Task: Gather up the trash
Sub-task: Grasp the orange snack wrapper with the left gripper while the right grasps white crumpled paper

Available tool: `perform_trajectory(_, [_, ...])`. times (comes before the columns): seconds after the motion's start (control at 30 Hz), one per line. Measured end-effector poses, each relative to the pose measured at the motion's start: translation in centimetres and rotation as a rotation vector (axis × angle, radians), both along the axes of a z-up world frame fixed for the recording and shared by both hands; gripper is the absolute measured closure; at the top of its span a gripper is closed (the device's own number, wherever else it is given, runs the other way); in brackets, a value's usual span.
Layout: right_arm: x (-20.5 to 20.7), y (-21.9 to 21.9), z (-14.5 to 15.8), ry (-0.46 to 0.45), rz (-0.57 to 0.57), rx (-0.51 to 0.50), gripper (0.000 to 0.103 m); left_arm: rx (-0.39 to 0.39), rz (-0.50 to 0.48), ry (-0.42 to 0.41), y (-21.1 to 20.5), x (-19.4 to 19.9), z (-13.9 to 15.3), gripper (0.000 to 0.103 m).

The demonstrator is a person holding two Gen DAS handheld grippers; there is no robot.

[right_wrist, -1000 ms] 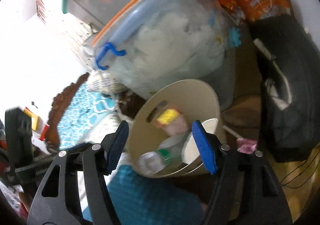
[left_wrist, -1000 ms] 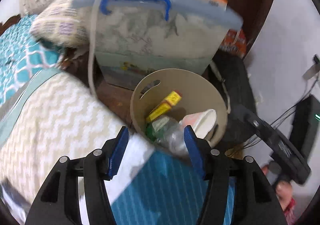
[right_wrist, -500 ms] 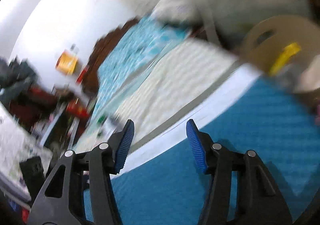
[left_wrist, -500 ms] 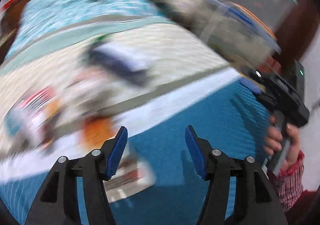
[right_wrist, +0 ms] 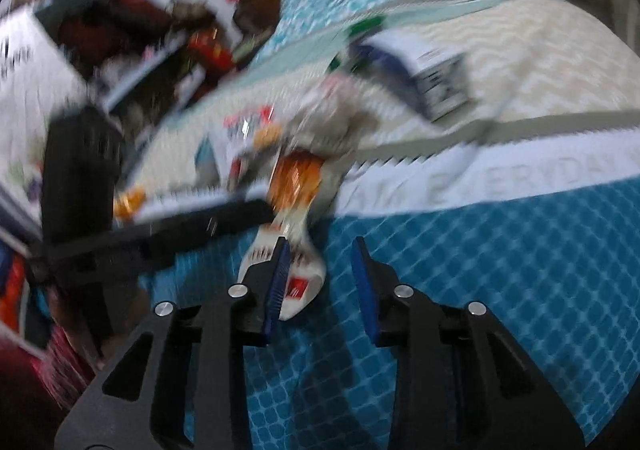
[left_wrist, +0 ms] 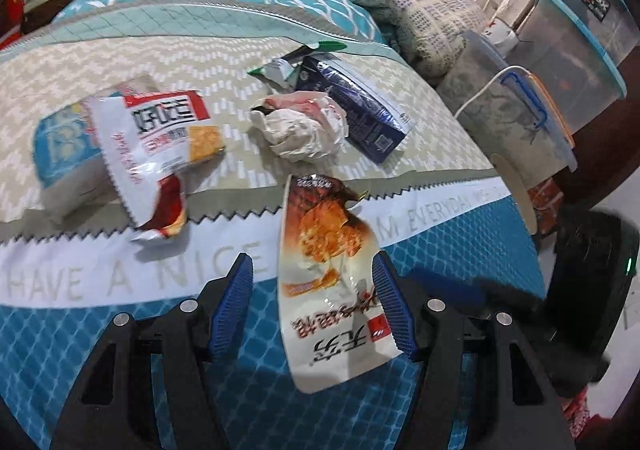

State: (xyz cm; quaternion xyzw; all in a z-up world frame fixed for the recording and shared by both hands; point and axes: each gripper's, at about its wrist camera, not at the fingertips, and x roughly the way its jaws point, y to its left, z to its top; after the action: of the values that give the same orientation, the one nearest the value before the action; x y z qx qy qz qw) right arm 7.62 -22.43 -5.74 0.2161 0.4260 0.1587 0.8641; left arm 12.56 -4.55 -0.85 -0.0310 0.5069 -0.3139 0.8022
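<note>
In the left wrist view my left gripper (left_wrist: 312, 306) is open over the blue bedspread. A white and orange snack wrapper (left_wrist: 328, 282) lies flat between its fingers, and the pads do not press on it. Further up the bed lie a red and white wrapper (left_wrist: 152, 145), crumpled white paper (left_wrist: 300, 125), a dark blue carton (left_wrist: 356, 109) and a green and white wrapper (left_wrist: 288, 65). The right wrist view is blurred. There my right gripper (right_wrist: 320, 282) is closing its jaws, with the near end of the same wrapper (right_wrist: 296, 185) beside its left finger and unpressed.
The tan bin's rim (left_wrist: 516, 189) shows past the bed's right edge, beside stacked clear storage boxes (left_wrist: 560, 61) and a patterned pillow (left_wrist: 432, 17). A light blue packet (left_wrist: 56, 141) lies under the red and white wrapper. Clutter (right_wrist: 120, 29) fills the room's far side.
Both views have swung from the bin with trash in it over to the litter on the bed. The right gripper's jaws have narrowed. The left jaws stay wide.
</note>
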Motion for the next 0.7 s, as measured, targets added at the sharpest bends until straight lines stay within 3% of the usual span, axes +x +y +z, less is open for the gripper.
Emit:
perform_trajectory(0.03, [0.2, 0.6, -0.3, 0.008, 0.007, -0.044, 0.079, -0.018, -0.004, 0.020, -0.1, 0.4, -0.3, 0.044])
perform_trajectory(0.13, [0.3, 2.2, 0.1, -0.033, -0.019, -0.253, 0.085, -0.070, -0.010, 0.068, -0.3, 1.3, -0.9, 0.045])
perform_trajectory(0.23, [0.6, 1.1, 0.2, -0.031, -0.030, -0.216, 0.085, -0.110, -0.038, 0.098, -0.7, 1.7, -1.0, 0.045])
perform_trajectory(0.3, [0.7, 0.8, 0.2, -0.029, -0.032, -0.193, 0.085, -0.110, -0.050, 0.096, -1.4, 1.5, -1.2, 0.061])
perform_trajectory(0.33, [0.8, 0.6, 0.1, -0.028, -0.034, -0.179, 0.085, -0.091, -0.050, 0.085, -1.8, 1.3, -1.3, 0.063])
perform_trajectory(0.4, [1.3, 0.3, 0.0, -0.024, -0.040, -0.144, 0.085, -0.049, -0.034, 0.040, -2.1, 1.1, -1.2, 0.083])
perform_trajectory(0.53, [0.8, -0.8, 0.1, -0.018, -0.041, -0.075, 0.082, -0.138, -0.016, 0.077, -0.2, 1.6, -0.9, 0.092])
perform_trajectory(0.7, [2.6, -1.1, 2.5, -0.068, -0.054, -0.053, 0.081, -0.181, 0.001, -0.001, 3.1, 0.5, 1.3, 0.099])
